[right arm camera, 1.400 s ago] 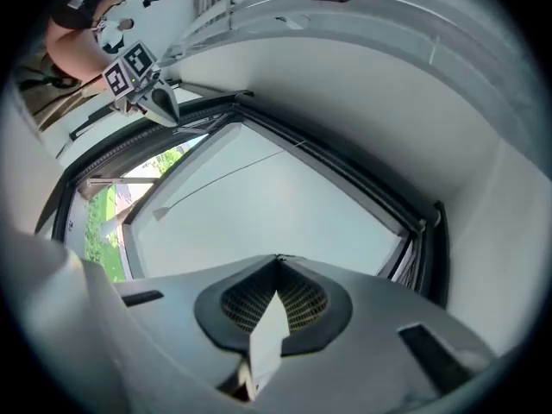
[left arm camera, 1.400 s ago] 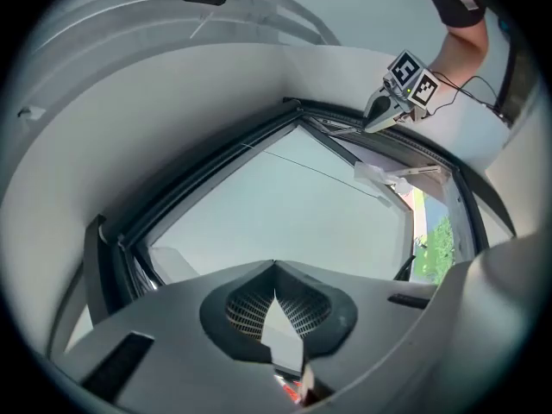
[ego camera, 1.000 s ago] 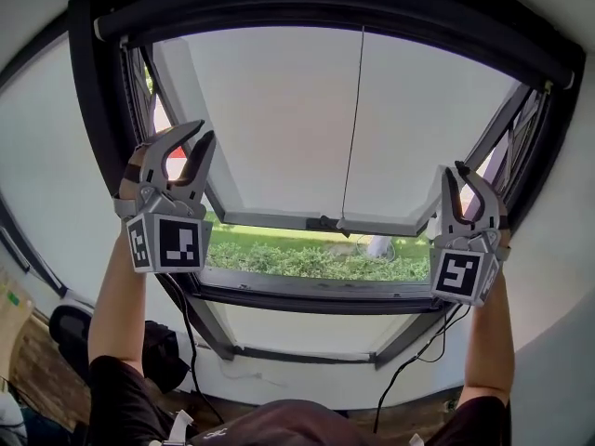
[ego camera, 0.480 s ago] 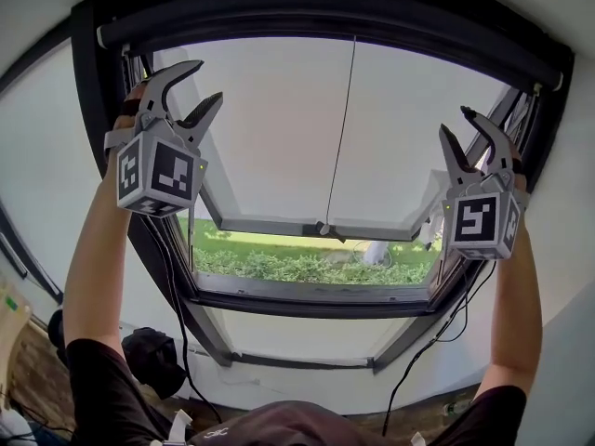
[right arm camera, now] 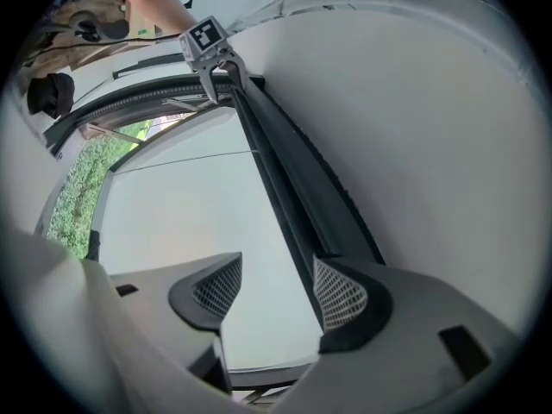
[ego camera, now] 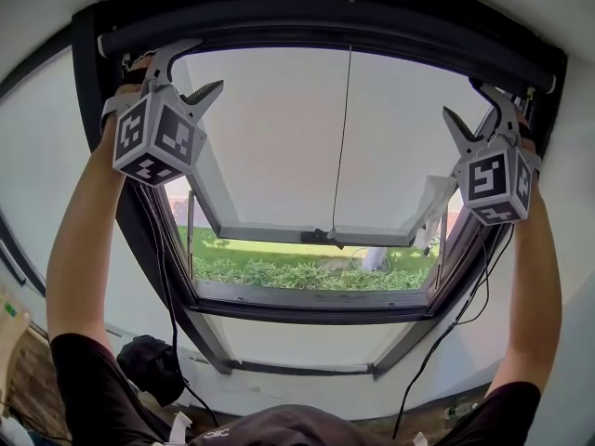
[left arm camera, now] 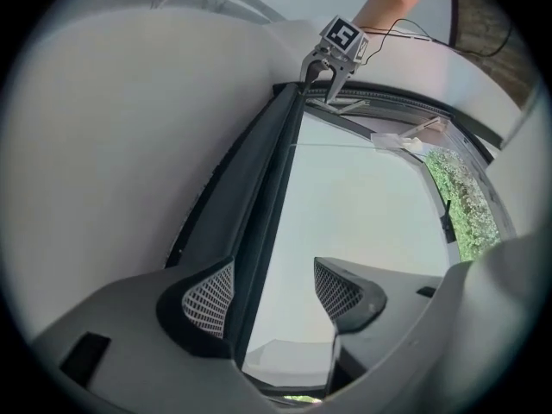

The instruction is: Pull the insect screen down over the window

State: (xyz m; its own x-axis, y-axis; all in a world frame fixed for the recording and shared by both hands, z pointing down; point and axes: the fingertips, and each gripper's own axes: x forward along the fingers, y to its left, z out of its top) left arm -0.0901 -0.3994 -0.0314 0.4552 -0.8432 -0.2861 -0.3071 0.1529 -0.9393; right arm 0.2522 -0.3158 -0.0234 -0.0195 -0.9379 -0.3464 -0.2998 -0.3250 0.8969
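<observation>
The insect screen's dark bar point(ego camera: 325, 28) sits rolled up along the top of the window frame point(ego camera: 112, 203). My left gripper point(ego camera: 200, 63) is raised to the bar's left end and my right gripper point(ego camera: 462, 98) to its right end. Both sets of jaws are opening wide. In the left gripper view the bar point(left arm camera: 263, 188) runs between the pads, close against the left pad point(left arm camera: 211, 296), and my left gripper point(left arm camera: 276, 293) is not pressing on it. In the right gripper view the bar point(right arm camera: 289, 197) passes beside the right pad point(right arm camera: 341, 293) of my right gripper point(right arm camera: 278, 291).
A thin pull cord point(ego camera: 342, 137) hangs down the middle to the handle point(ego camera: 321, 237) of the tilted-out sash. Grass and shrubs point(ego camera: 307, 272) show outside. Cables point(ego camera: 167, 286) trail from both grippers, and a black bag point(ego camera: 149, 365) lies on the floor below left.
Both grippers have risen from mid-window height to the top bar, and their jaws have spread wider.
</observation>
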